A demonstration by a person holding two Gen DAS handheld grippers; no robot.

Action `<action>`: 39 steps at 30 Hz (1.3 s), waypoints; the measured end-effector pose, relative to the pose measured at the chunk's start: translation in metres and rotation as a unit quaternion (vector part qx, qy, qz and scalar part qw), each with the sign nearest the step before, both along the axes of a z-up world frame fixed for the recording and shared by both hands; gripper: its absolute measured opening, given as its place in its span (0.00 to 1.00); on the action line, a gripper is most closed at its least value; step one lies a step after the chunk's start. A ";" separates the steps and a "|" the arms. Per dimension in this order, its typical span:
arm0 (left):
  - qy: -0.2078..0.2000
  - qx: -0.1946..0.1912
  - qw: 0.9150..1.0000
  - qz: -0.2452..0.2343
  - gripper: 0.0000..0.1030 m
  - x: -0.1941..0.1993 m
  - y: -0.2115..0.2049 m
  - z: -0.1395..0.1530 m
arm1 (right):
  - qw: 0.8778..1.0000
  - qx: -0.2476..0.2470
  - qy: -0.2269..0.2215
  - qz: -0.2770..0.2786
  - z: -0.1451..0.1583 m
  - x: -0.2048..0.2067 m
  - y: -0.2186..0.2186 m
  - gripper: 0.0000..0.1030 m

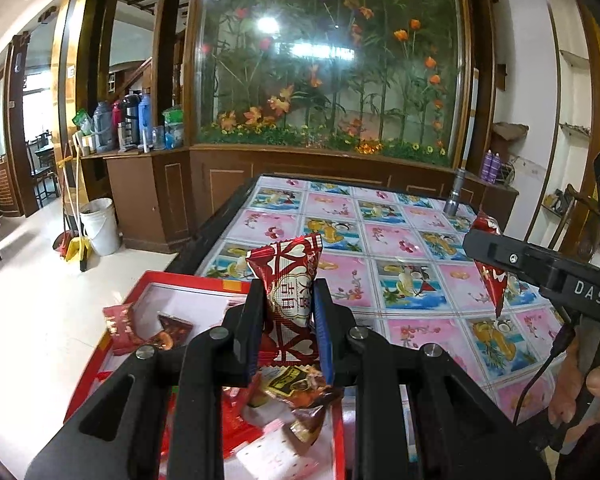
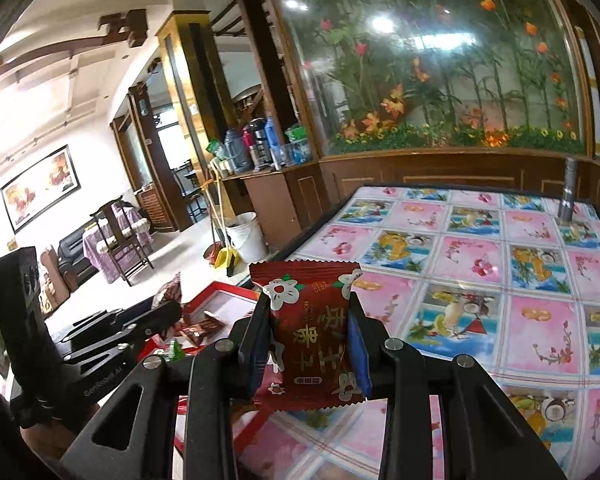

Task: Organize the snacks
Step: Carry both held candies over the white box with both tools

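Above the red box, both grippers' fingers seemingly clamped on snack packets.

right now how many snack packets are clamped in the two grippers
2. A red heart-patterned foil packet sits in the left gripper; a dark red flower-printed packet in the right gripper. Others lie loose in the red tray.
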State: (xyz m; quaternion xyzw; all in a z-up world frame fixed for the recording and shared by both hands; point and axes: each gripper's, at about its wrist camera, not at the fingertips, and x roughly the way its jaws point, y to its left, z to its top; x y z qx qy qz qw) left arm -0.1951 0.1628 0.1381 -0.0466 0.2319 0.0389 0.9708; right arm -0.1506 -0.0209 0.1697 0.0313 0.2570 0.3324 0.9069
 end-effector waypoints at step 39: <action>0.008 -0.045 0.996 0.073 0.20 -0.044 0.103 -0.034 | 0.993 -0.056 -0.009 0.107 -0.025 -0.058 0.140 0.34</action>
